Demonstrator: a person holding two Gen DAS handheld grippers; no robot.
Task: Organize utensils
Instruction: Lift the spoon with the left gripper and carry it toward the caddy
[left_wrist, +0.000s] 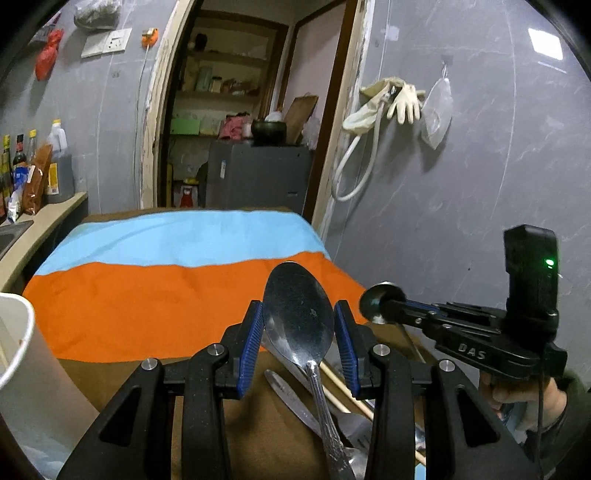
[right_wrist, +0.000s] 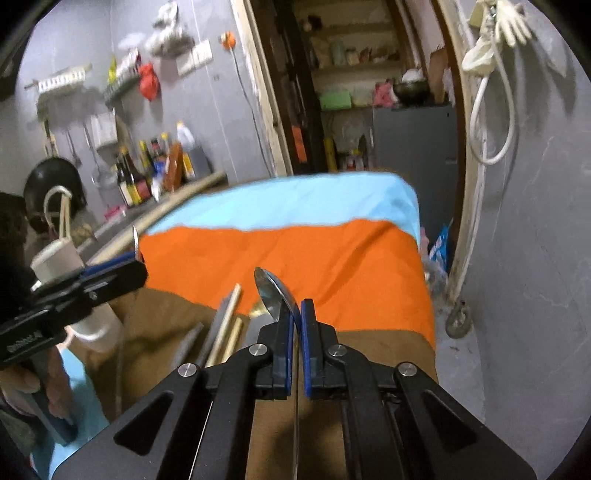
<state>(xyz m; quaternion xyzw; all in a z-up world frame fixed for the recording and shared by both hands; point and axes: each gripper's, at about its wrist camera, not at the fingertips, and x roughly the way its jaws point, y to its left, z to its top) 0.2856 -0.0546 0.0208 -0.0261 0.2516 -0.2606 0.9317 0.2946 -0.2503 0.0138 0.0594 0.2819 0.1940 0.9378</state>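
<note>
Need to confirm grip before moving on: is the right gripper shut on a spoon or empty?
Shut on a spoon: the right gripper pads press together with its bowl sticking out beyond them.

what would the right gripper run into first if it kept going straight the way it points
Probably nothing close: the right gripper, shut on a shiny metal spoon, points over the orange and light-blue cloth toward the doorway. Depth is unclear.

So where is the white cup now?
In the left wrist view, the white cup stands at the far left edge, beside the orange cloth, left of the left gripper.
</note>
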